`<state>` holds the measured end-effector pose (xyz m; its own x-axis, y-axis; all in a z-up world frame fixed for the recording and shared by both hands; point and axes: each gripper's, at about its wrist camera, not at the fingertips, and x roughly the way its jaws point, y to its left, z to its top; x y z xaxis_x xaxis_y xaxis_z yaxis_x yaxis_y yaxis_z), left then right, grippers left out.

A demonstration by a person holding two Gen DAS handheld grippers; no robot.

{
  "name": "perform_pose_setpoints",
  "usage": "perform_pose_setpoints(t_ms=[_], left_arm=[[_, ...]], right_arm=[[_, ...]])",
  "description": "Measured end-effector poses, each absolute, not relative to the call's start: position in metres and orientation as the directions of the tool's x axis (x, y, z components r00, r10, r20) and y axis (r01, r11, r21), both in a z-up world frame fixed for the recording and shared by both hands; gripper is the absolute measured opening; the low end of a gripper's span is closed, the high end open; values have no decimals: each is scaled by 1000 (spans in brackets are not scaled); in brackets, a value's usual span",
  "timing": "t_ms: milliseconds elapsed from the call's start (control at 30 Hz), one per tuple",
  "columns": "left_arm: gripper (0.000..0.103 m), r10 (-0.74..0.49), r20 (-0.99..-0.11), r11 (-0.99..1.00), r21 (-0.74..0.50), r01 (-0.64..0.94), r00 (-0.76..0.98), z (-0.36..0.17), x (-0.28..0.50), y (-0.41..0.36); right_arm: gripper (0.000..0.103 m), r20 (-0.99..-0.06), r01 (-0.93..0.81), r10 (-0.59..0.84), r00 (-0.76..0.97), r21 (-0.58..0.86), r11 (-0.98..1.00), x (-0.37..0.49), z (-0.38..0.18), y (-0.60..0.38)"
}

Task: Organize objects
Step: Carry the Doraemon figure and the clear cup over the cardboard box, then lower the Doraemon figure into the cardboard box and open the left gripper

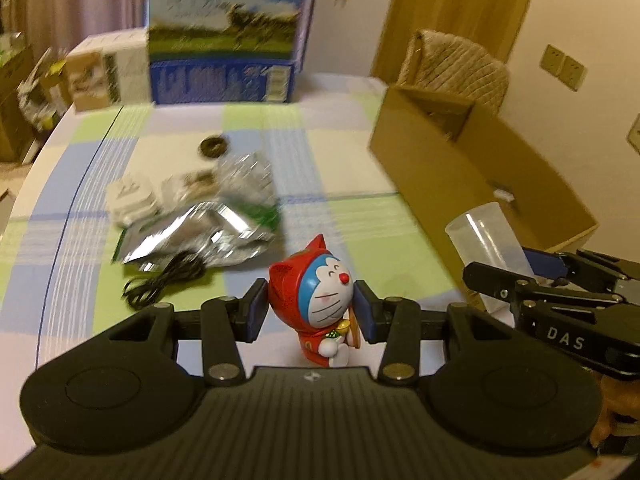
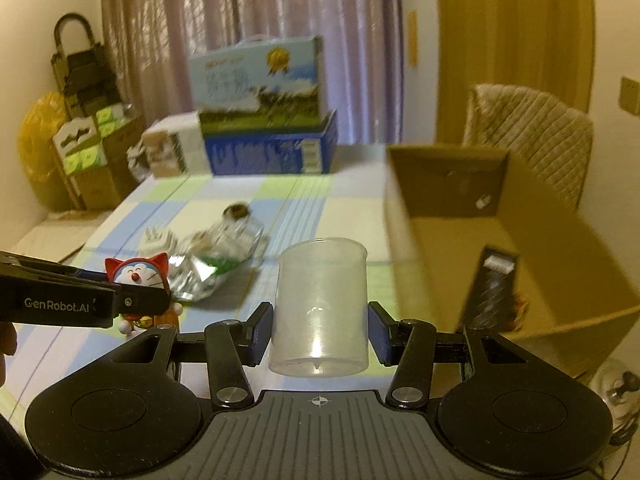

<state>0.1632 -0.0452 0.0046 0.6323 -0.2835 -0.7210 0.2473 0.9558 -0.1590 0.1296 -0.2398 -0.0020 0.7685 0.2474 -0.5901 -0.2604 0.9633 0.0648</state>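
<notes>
Left wrist: left tool (image 1: pixel 311 311) pinching Doraemon figurine (image 1: pixel 320 304); right tool (image 2: pixel 320 332) clamps clear cup (image 2: pixel 320 308). Both lifted clear, likely bound for cardboard box (image 2: pixel 560 240).

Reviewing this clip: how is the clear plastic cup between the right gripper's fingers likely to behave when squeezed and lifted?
The clear plastic cup looks thin-walled and empty, so probably light and apt to flex if squeezed hard. Its smooth, glossy wall may slip against the right gripper fingers. It is tall for its base, so likely to tip if nudged.
</notes>
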Motion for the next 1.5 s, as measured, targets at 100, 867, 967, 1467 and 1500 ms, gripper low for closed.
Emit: perform_pose_setpoints(t_ms=[100,867,967,1467,1500], left_arm=[[40,-317,-703,944,-169,284,637,22,167,-68],[40,-484,-683,841,-189,507,547,55,221,-249],[40,-474,-698,838,-170,518,537,47,229,-259],[40,-445,-727,840,-136,525,524,27,246,-276],[40,-446,-724,841,-137,523,527,28,245,-274]], right_arm=[[47,-574,-231,218,789,52,972,133,13,-264],[47,-600,-83,83,796,29,996,174,20,-401],[47,-602,-78,84,794,35,996,177,17,-406],[47,-613,-65,78,786,43,997,183,11,-413],[47,-613,-66,79,786,43,997,184,10,-412]])
